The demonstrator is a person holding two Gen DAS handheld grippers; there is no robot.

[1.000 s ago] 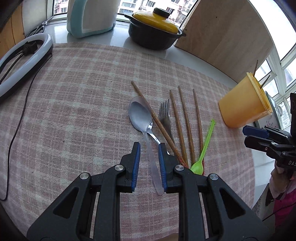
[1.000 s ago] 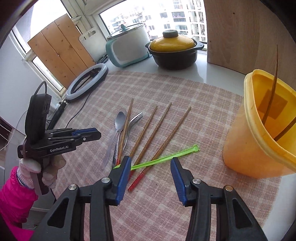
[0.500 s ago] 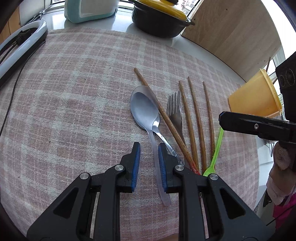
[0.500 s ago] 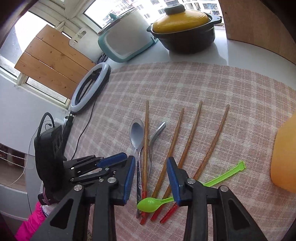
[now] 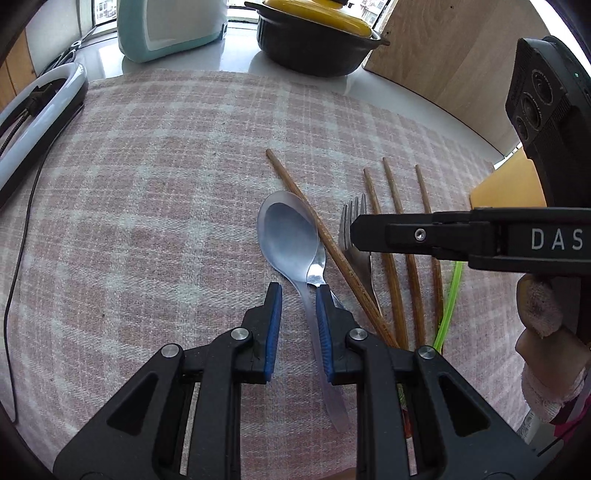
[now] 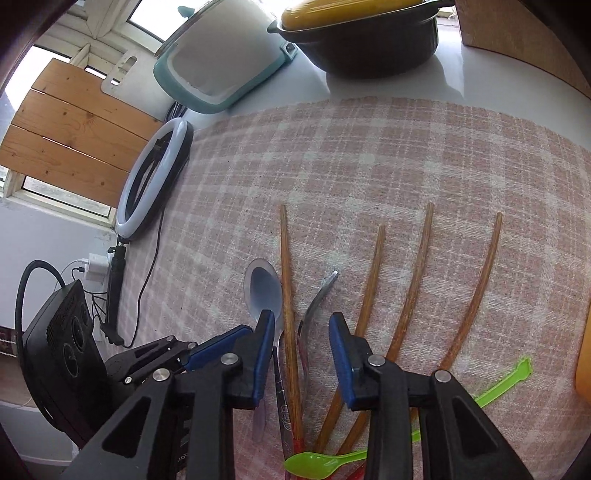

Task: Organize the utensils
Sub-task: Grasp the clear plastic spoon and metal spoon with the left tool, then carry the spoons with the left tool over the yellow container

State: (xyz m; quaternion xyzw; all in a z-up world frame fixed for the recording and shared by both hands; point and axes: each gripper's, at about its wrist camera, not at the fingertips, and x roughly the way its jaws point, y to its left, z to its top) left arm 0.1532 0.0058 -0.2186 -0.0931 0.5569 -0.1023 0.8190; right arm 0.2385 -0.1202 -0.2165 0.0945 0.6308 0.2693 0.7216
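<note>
Utensils lie on a pink checked cloth: a clear plastic spoon over a metal spoon, a metal fork, several wooden chopsticks and a green plastic spoon. My left gripper is open, its jaws on either side of the clear spoon's handle. My right gripper is open above the spoon, chopstick and fork handles; it also shows from the side in the left wrist view. A yellow cup stands at the right.
A black pot with a yellow lid, a teal appliance and a wooden board stand at the back. A ring light with its cable lies at the cloth's left edge.
My right gripper has swung left from beside the yellow cup to over the spoons and fork. My left gripper has moved slightly forward along the clear spoon's handle.
</note>
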